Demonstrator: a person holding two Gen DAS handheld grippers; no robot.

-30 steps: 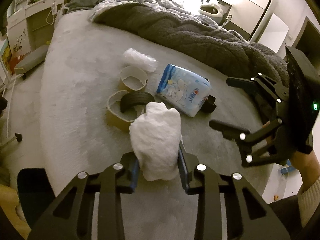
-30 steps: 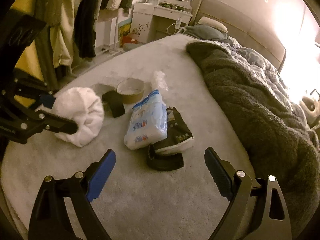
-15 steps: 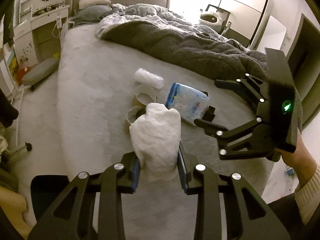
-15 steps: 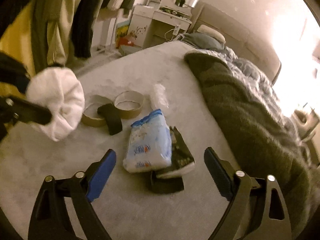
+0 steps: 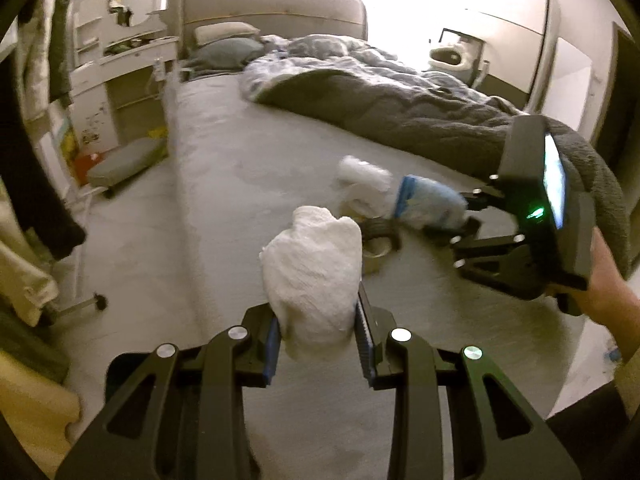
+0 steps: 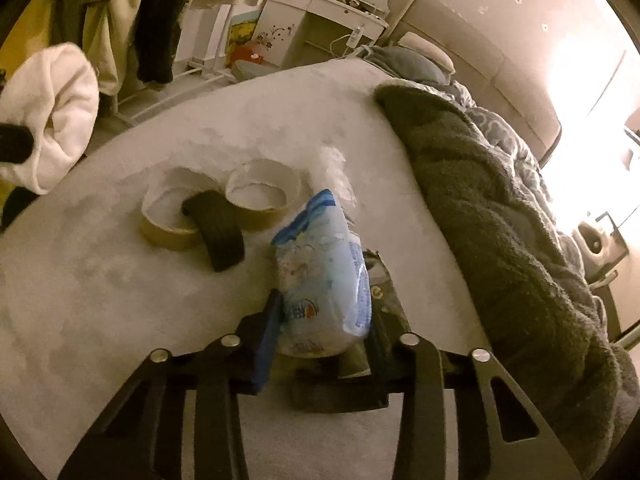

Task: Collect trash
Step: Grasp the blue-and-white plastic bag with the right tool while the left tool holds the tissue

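A: What is the left tool (image 5: 318, 334) doing?
B: It pinches a white wad (image 5: 312, 276), held up off the bed (image 6: 100, 280).
A: And the right tool (image 6: 320, 340)?
B: Its jaws are closing with the blue-and-white pack (image 6: 324, 276) between them; the pads look against its sides. The pack lies on the bed over a dark wrapper (image 6: 386, 292).
A: Anything else there?
B: Two tape rolls (image 6: 260, 196), a black strap (image 6: 218, 232) over one, and a clear bag (image 6: 334, 168) beyond the pack.
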